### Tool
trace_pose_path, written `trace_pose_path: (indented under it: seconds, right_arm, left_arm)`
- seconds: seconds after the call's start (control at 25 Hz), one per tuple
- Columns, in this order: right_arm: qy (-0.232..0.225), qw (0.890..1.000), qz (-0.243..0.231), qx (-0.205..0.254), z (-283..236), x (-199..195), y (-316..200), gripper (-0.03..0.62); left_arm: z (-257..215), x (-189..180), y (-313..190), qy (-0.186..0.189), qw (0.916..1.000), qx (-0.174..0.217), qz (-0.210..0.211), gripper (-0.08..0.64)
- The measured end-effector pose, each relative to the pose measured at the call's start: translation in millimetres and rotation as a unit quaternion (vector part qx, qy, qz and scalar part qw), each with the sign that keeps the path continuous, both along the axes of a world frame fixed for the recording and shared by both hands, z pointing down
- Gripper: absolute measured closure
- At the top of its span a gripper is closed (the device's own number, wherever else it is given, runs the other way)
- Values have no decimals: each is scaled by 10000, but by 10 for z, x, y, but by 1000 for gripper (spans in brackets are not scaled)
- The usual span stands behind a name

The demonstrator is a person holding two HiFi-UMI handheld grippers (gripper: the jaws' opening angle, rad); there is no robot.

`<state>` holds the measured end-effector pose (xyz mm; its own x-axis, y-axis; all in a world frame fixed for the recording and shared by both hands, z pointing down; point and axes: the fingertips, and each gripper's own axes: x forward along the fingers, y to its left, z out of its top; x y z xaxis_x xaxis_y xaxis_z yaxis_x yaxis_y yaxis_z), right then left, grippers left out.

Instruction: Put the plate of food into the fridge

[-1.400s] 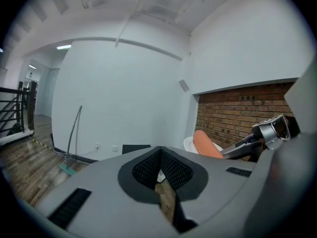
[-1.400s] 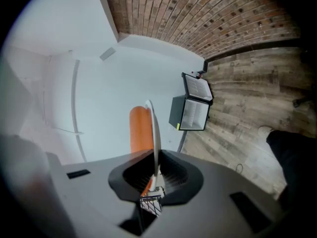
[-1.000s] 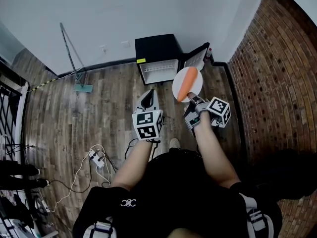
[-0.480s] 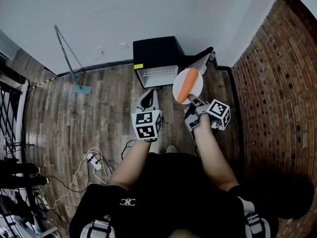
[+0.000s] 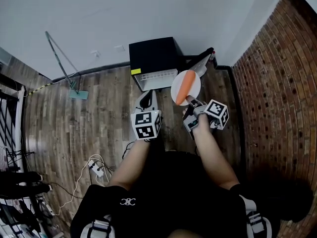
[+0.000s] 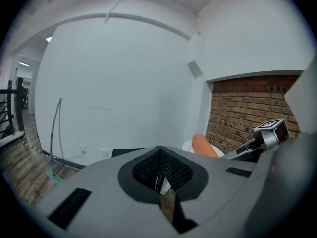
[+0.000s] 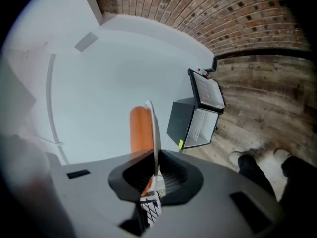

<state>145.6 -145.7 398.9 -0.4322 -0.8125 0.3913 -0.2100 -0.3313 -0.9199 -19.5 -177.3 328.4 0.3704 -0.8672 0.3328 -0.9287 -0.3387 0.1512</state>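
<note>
Your left tongs (image 5: 147, 99) are clenched on nothing. Behind them stands one black mini fridge (image 5: 151, 57), door open. One round white plate (image 5: 194, 87) bearing one long orange piece of food (image 5: 184, 86) hangs before the fridge, rim grasped by your right tongs (image 5: 190, 102)

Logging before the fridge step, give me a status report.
Left gripper shut, empty. Right gripper shut on plate rim, orange food aboard. Mini fridge ahead, door open; nothing seen between.
</note>
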Motion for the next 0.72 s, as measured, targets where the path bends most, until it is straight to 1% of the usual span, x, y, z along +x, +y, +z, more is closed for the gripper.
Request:
trace_pose_path:
  seconds: [0.2,0.44,0.56,0.72]
  right_arm:
    - [89,9999,-9,-56,99,-211,-749,554]
    - [234,9997,72,9,16,-430,-1635,554]
    - [273,9996,18,5,39,-530,-1882,554]
    - [183,9998,-76,-82,239,-614,-1981,554]
  left_arm:
    - [97,-210,-760,127,9999,33,85,563]
    - [44,-509,-1622,317,9994,26,124,563]
    - [120,-624,-1903,339,9994,-67,96,563]
    - [372,-681,-2034,282,9991,-291,94,563]
